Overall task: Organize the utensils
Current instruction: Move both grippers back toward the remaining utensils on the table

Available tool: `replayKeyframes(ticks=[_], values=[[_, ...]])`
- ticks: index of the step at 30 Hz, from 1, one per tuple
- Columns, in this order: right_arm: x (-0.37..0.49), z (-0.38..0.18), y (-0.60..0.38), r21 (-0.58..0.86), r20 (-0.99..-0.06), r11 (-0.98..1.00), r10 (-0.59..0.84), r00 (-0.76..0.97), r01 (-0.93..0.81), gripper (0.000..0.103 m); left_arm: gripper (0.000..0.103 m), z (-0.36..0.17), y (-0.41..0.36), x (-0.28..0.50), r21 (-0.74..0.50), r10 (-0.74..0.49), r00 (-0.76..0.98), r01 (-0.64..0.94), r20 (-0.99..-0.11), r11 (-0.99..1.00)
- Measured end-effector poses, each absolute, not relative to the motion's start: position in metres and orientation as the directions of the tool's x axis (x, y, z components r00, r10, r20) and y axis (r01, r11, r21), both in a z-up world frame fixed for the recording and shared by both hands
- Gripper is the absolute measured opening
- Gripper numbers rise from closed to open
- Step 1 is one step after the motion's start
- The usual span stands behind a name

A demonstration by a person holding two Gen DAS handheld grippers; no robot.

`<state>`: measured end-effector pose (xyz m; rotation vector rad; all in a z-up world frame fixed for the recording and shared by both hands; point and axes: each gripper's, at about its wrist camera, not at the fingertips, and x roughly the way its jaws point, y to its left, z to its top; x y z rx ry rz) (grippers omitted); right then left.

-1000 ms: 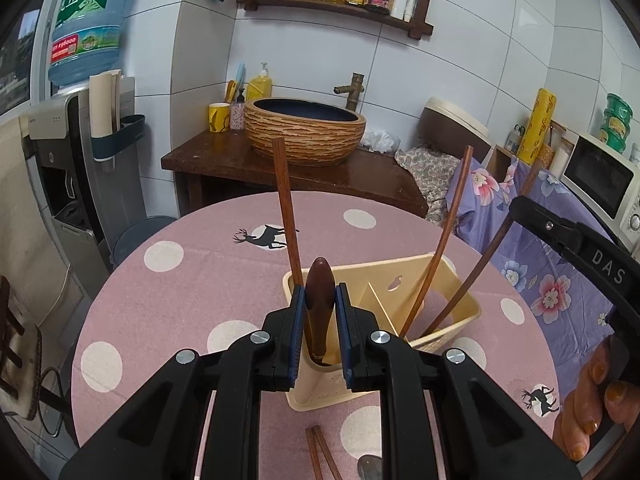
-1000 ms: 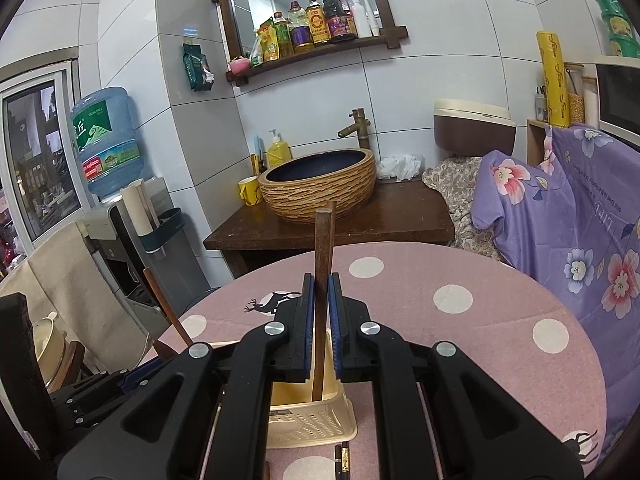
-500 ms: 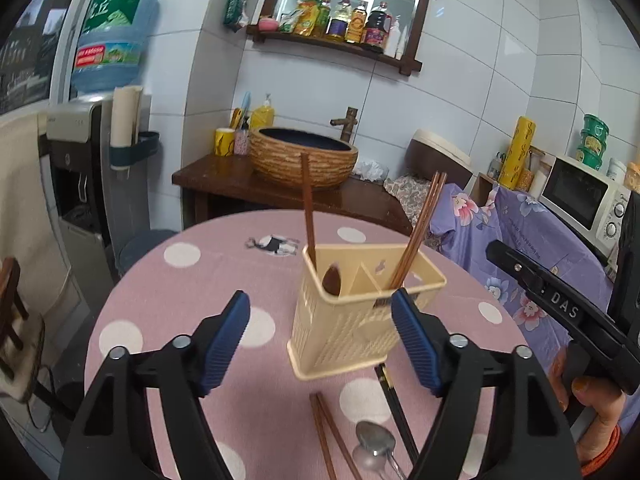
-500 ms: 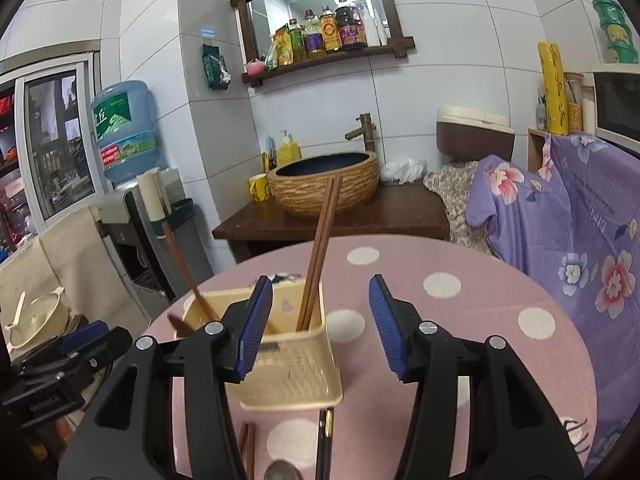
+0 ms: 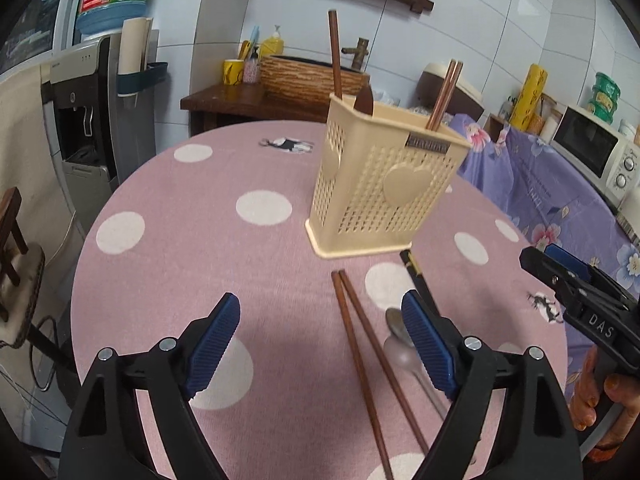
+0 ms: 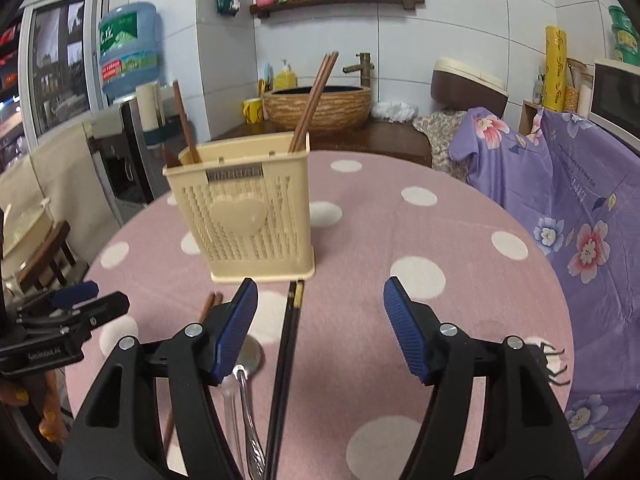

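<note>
**A:** Tablecloth, pink with white dots, covers a round table. What stands on it?

**B:** A beige perforated utensil holder stands upright near the middle. One compartment holds a pair of brown chopsticks; another holds a single wooden stick and a dark wooden spoon.

**A:** And loose on the cloth?

**B:** In front of the holder lie another brown chopstick pair, a black chopstick pair with one end just beside the holder's base, and a metal spoon between the two pairs.

**A:** The claws?

**B:** The left gripper is released, spread wide and empty above the loose utensils. The right gripper is likewise spread and empty.
</note>
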<state>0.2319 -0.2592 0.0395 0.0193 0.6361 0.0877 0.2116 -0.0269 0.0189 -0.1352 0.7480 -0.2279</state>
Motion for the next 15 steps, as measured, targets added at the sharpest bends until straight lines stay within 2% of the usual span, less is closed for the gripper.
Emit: replayKeyframes(ticks=[9,11,13,15], values=[[0.208,-0.009,-0.26,0.045,-0.671,0.998,0.066,0.738,-0.048,0.066,0.078,-0.013,-0.021,0.199,-0.199,-0.242,0.647,0.141,-0.723,0.97],[0.206,-0.015,-0.262,0.053,-0.683,0.998,0.066,0.727,-0.041,0.066,0.074,-0.018,-0.023,0.197,-0.204,-0.251,0.632,0.148,-0.734,0.968],[0.204,-0.019,-0.264,0.063,-0.692,0.998,0.066,0.719,-0.032,0.066,0.061,-0.021,-0.026,0.197,-0.208,-0.26,0.618,0.156,-0.742,0.966],[0.202,-0.021,-0.265,0.071,-0.697,0.997,0.07,0.713,-0.028,0.066,0.054,-0.024,-0.032,0.198,-0.218,-0.281,0.595,0.178,-0.753,0.96]])
